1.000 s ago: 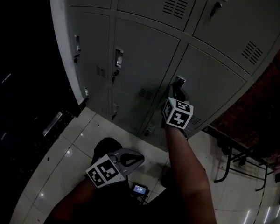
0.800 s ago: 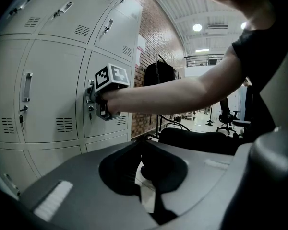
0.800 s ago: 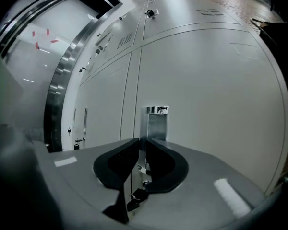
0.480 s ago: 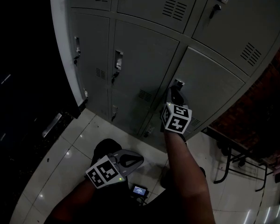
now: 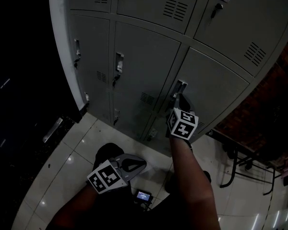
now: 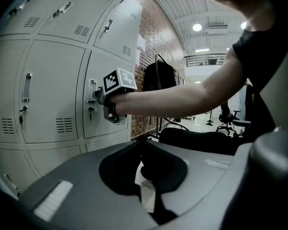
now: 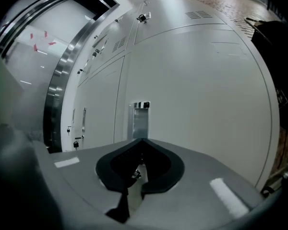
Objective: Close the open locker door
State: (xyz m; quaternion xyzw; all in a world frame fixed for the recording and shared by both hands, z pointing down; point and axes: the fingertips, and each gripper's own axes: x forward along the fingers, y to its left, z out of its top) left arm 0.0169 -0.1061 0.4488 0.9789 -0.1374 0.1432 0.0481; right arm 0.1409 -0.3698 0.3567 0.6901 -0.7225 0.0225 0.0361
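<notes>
The right gripper (image 7: 141, 141) is seen with its fingers (image 7: 192, 176) brought together, tip against tip, and nothing is held between them. Just beyond the fingertips a pale grey locker door (image 7: 201, 95) is faced, and its upright metal handle recess (image 7: 140, 118) is lined up directly above them. To the left of the fingers, neighbouring lockers (image 7: 98, 119) with small locks (image 7: 76, 143) are seen.

Grey sheet-metal locker doors (image 5: 149, 66) look smooth, matt; pale floor tiles (image 5: 72, 150) at lower left gleam glossy; red brick wall (image 6: 151, 28) rough.
</notes>
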